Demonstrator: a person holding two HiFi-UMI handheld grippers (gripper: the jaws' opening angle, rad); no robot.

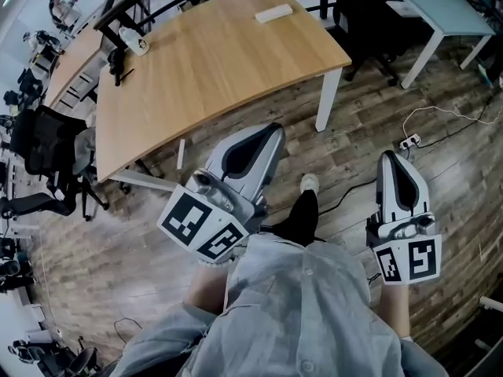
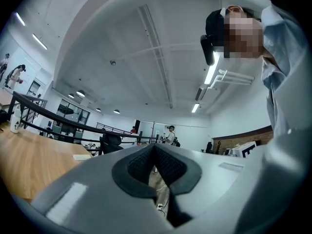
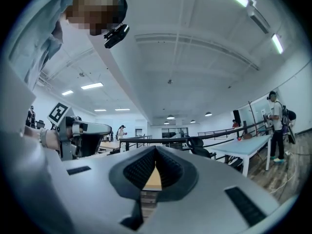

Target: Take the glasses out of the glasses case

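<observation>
I'm at the approach only: left gripper (image 1: 271, 132) and right gripper (image 1: 391, 159) both pinched together, empty, while the pale case (image 1: 273, 12) (the glasses case, I judge) lies at the table's (image 1: 212, 69) far end, well apart, so next I must walk up and open the jaws.
</observation>
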